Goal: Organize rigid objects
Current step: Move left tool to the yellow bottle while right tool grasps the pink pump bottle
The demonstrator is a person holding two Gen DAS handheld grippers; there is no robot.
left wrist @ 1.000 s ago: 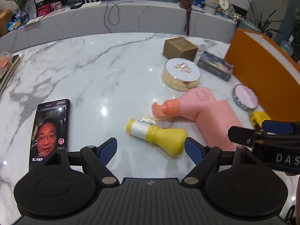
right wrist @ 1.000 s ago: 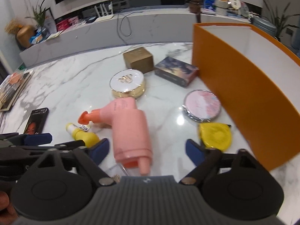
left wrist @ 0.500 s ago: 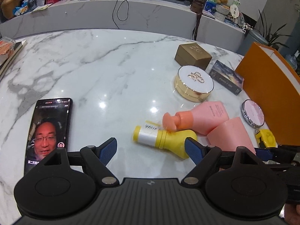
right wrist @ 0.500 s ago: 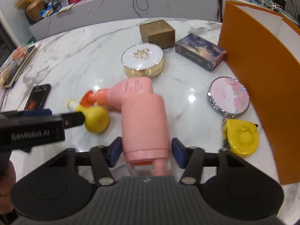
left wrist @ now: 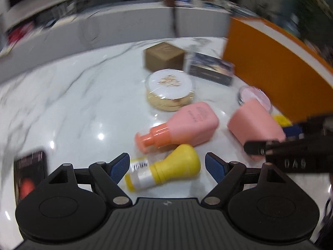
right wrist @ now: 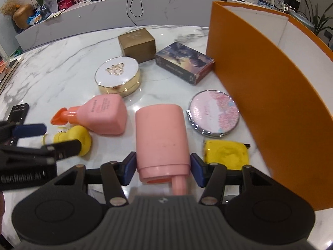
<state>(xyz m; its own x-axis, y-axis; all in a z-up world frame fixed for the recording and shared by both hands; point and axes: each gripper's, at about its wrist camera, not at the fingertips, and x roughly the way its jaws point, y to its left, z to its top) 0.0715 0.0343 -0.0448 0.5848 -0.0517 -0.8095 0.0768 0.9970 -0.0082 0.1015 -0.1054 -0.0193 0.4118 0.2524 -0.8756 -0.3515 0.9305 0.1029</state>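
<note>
Between the blue pads of my right gripper (right wrist: pixel 163 167), low in the right wrist view, sits the near end of the pink cylindrical bottle (right wrist: pixel 161 136); the jaws have just been closing and both pads now press on its sides. It lies on the marble table (right wrist: pixel 62 62), its nozzle toward the camera. To its right lies the round pink compact (right wrist: pixel 214 112), with the orange box (right wrist: pixel 260 83) just beyond. My left gripper (left wrist: pixel 167 167) stands spread around the yellow bottle (left wrist: pixel 166 171) without touching it.
</note>
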